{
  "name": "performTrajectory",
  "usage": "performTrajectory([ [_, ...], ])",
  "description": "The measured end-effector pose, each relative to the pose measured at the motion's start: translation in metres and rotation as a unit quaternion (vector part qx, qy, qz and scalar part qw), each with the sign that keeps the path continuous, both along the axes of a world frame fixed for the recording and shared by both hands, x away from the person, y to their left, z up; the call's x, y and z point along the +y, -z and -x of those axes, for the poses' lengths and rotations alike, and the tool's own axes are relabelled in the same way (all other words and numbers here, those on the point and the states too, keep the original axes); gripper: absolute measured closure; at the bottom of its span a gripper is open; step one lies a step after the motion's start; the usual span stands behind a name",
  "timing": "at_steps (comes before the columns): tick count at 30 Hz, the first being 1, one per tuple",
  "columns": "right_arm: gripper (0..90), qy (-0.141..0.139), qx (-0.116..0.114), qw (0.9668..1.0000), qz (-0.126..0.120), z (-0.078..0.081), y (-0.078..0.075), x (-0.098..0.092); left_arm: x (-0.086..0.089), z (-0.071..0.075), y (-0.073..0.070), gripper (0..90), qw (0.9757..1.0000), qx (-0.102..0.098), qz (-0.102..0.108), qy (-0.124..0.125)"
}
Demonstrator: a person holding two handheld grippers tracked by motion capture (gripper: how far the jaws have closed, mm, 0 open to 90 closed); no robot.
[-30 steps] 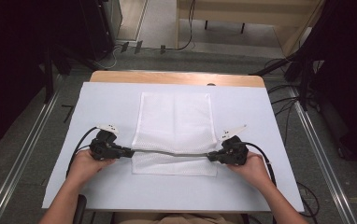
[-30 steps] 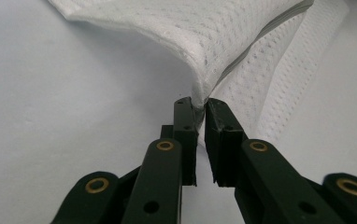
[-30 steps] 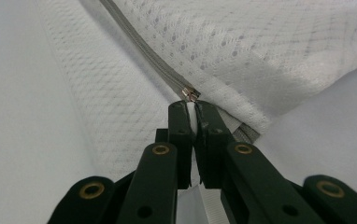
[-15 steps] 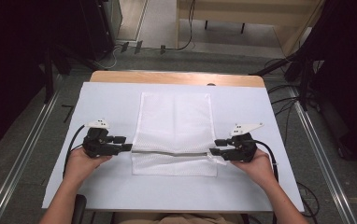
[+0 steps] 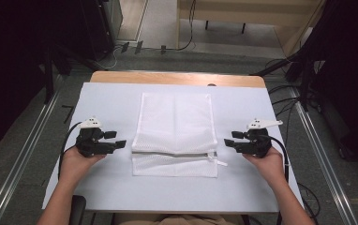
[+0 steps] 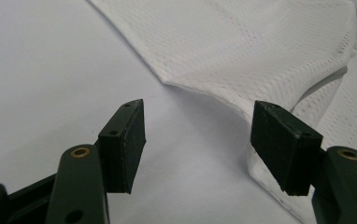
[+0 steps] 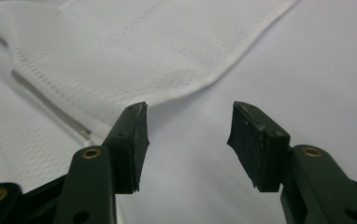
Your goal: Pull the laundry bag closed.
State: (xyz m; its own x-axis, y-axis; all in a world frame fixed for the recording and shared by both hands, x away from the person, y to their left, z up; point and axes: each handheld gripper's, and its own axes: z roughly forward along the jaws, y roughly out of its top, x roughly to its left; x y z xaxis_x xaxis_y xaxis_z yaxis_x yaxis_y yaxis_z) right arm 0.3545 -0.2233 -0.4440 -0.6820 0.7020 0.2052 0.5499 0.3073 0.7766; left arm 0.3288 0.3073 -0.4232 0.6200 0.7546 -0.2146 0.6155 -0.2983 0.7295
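Observation:
A white mesh laundry bag (image 5: pixel 175 131) lies flat in the middle of the table, its far part folded down over the near part along a zipper line (image 5: pixel 172 153). My left gripper (image 5: pixel 119 141) rests just left of the bag, jaws open and empty, with the mesh edge (image 6: pixel 260 51) ahead of them. At the bag's right side my right gripper (image 5: pixel 228 138) stands open and empty too. The right gripper view has the zipper (image 7: pixel 50 105) and the folded mesh (image 7: pixel 134 51) in front of the jaws.
The bag lies on a white sheet (image 5: pixel 107 108) over a wooden table (image 5: pixel 177 78). Metal rails (image 5: pixel 22 154) run along both sides of the table, and cables (image 5: pixel 285 93) lie on the floor beyond it.
Both grippers let go of the bag's fold and moved outward, away from each other. The bag has settled flat, folded over at the zipper.

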Motion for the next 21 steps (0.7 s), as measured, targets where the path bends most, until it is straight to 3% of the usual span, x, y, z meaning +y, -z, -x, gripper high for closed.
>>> performTrajectory([
  [8,45.8,0.037,0.007,0.9993,0.001,-0.005,0.004,-0.017,0.007,-0.003,0.002,35.6,0.9995,0.012,-0.005,-0.028],
  [21,44.7,0.034,0.008,0.9993,0.011,-0.006,0.007,-0.013,0.008,-0.004,0.003,35.5,0.9991,0.015,-0.002,-0.039],
])
